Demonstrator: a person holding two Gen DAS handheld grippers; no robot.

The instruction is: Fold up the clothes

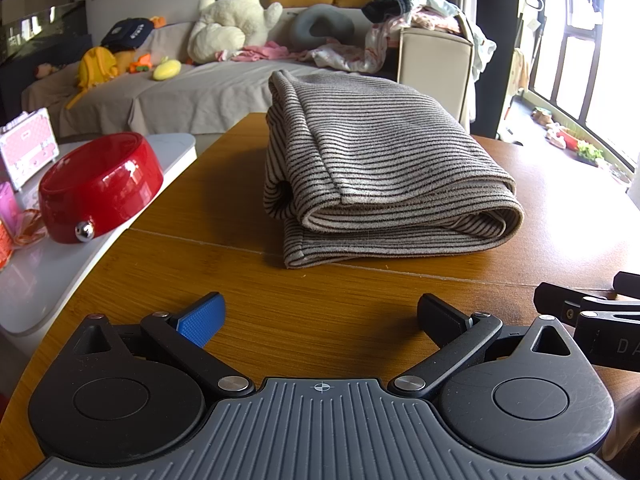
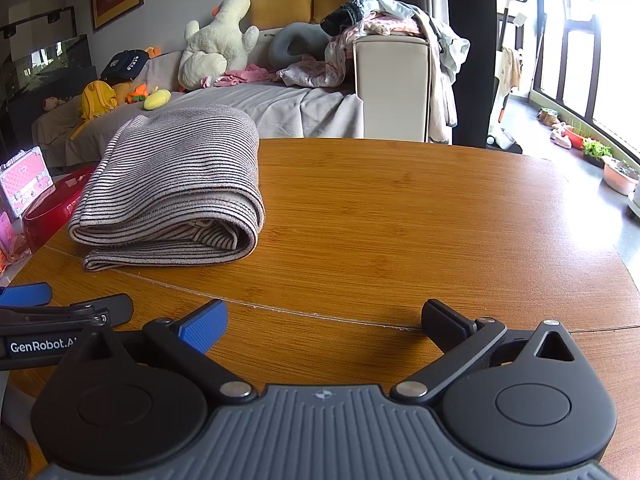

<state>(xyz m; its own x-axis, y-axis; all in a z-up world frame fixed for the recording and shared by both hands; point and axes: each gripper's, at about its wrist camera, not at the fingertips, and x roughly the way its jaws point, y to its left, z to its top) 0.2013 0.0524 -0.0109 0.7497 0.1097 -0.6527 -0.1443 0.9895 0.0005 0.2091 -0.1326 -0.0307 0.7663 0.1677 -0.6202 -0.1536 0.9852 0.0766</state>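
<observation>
One striped garment [image 1: 380,160] lies folded in a thick bundle on the round wood table [image 1: 200,280], w/ several layers showing at its near edge; it looks done, so the fold is prob. finished. Two tools, both released, fingers spread wide, nothing gripped: left tool [image 1: 320,316] sits low just short of the garment, right tool [image 2: 324,320] beside it over bare table, garment off to its left. Both are apart from the cloth, likely pulled clear to leave the bundle undisturbed. Each tool has one blue pad [image 1: 202,320] and one black. One red bowl [image 1: 100,188] sits on a white side surface at left. Behind: one sofa [image 1: 180,92] w/ one plush duck [image 1: 236,16] and a heap of unfolded clothes [image 1: 416,16], count unclear.
</observation>
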